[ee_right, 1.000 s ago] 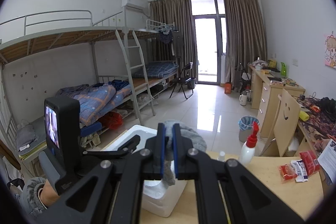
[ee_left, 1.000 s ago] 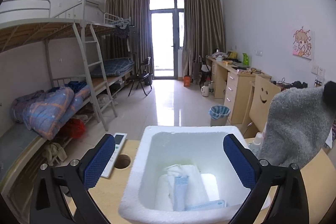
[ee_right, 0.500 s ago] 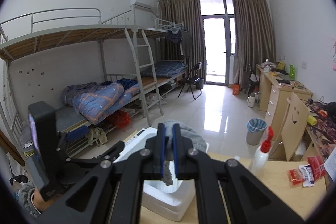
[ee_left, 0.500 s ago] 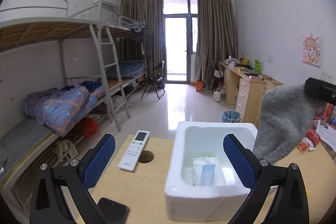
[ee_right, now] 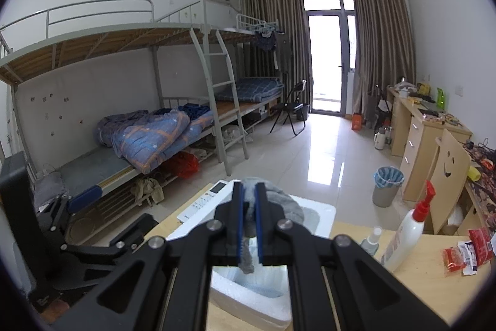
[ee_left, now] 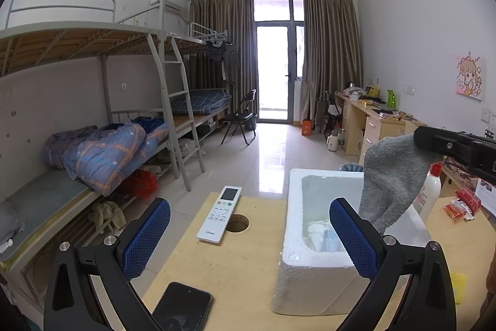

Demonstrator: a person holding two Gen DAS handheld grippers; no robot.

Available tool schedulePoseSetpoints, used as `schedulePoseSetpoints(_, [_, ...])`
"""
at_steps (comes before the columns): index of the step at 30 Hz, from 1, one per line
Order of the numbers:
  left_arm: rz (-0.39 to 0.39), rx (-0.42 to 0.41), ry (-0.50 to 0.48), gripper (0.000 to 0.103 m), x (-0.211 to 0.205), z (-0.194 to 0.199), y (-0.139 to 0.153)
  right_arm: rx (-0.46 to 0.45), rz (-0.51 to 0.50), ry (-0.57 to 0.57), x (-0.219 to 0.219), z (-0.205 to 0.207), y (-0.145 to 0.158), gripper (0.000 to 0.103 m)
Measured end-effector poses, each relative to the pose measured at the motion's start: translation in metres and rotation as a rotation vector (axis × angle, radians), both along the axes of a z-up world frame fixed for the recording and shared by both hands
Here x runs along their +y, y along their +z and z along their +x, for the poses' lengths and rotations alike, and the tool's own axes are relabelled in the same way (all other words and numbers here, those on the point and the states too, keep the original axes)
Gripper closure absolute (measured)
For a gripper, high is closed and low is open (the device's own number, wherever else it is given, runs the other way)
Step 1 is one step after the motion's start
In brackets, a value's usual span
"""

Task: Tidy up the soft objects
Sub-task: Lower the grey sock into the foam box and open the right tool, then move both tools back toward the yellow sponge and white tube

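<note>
1. The right tool (ee_right: 249,222) is clamped on a grey sock (ee_right: 285,205), which hangs above the white foam box (ee_right: 322,211).
2. The left tool (ee_left: 248,234) stands with its jaws apart, holding nothing, to the left of the box (ee_left: 310,269).
3. Folded white cloths (ee_left: 319,233) lie inside the box.
4. A remote (ee_left: 220,213) and a phone (ee_left: 183,306) lie on the bench (ee_left: 235,266) under the left tool.

Grey sock (ee_left: 391,176); white foam box (ee_left: 313,275) holding white and pale blue cloths (ee_left: 322,234); pale wood table (ee_left: 235,275); white remote (ee_left: 220,213); black phone (ee_left: 183,307); white bottle (ee_right: 406,238) with red pump; blue quilt (ee_left: 105,151) with orange checks; brown curtains (ee_left: 331,51); black grippers, blue dotted pads (ee_left: 147,238).
</note>
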State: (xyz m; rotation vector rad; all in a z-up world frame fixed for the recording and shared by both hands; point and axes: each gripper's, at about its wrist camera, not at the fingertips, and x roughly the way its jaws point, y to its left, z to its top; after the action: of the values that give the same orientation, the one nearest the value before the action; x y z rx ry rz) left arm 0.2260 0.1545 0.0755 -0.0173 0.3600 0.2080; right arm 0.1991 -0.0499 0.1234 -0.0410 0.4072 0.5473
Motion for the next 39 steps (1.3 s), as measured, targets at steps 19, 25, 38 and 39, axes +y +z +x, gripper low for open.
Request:
schedulePoseSetpoints(19, [-0.028,-0.023,0.045,0.000,0.017,-0.002,0.002,0.038,-0.074,-0.018,0.025,0.014,-0.016,0.071])
schedulePoseSetpoints(25, [-0.039,-0.025,0.046,0.000,0.020,-0.003,0.002,-0.005,-0.060,-0.033,0.024,0.006,-0.014,0.012])
schedulePoseSetpoints(38, [-0.040,-0.032,0.019,0.000,0.009,-0.015,0.008,-0.002,-0.060,-0.087,0.011,-0.005,-0.011,0.000])
schedulePoseSetpoints(39, [-0.042,-0.035,0.013,0.000,0.007,-0.016,0.009,-0.002,-0.059,-0.087,0.009,-0.007,-0.010,0.000])
